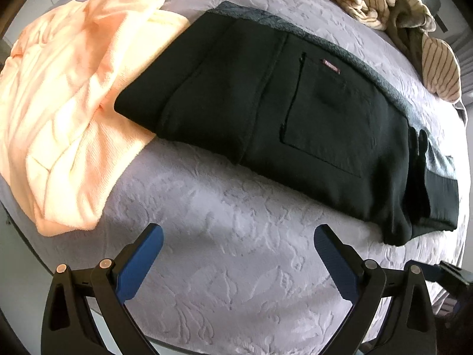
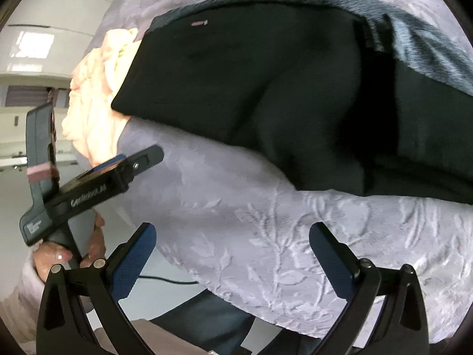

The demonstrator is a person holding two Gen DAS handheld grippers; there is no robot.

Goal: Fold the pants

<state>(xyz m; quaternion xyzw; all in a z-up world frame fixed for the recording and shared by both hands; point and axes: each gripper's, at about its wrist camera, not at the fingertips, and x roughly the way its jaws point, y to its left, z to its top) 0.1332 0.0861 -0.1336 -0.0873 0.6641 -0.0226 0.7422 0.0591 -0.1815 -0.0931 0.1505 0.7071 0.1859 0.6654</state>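
The black pants (image 1: 266, 112) lie folded in a long flat bundle on the lavender bedspread (image 1: 224, 236), back pocket and small pink label facing up, with a grey fleece lining showing along the far edge. My left gripper (image 1: 236, 236) is open and empty, hovering over bare bedspread just in front of the pants. In the right wrist view the pants (image 2: 280, 88) fill the upper half. My right gripper (image 2: 233, 236) is open and empty, short of the pants' near edge. The left gripper's body (image 2: 88, 183) and the hand holding it show at the left there.
A peach-coloured towel or garment (image 1: 59, 103) lies crumpled at the left, its edge under the pants' left end. A striped cream cloth (image 1: 399, 14) is heaped at the back right. The bed's near edge (image 2: 189, 266) drops to the floor, where a black cable lies.
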